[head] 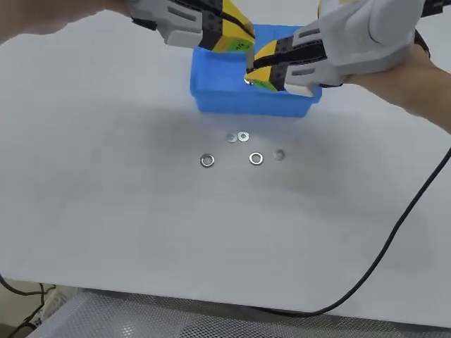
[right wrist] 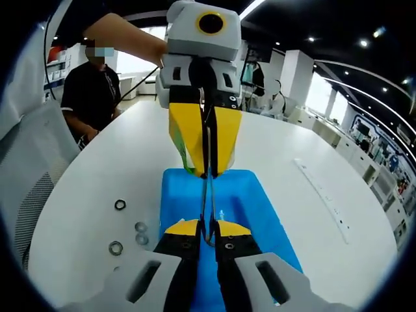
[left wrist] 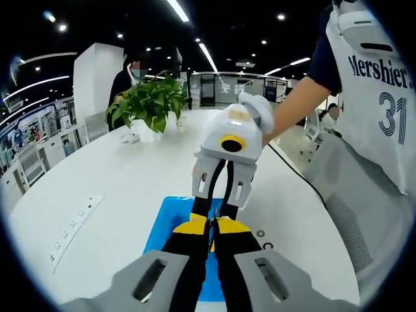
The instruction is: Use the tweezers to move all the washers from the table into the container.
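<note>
While L gripper (left wrist: pixel 211 229) & R gripper (right wrist: pixel 208 233) both clamp 1 tweezers (right wrist: pixel 207 201) over 1 blue container (head: pixel 239 104), 5 washers (head: pixel 244 136) lie mid-tabletop (head: pixel 106 211).

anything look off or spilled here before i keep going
Nothing stands out. The blue container sits level on the table, and five washers lie flat in a loose cluster beside it. The left gripper and right gripper both grip the tweezers above the container.

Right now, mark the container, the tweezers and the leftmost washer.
container (head: pixel 239 104), head view, front wall.
tweezers (right wrist: pixel 207 198), right gripper view, mid-shaft.
leftmost washer (head: pixel 202 160), head view, left side of ring.
</note>
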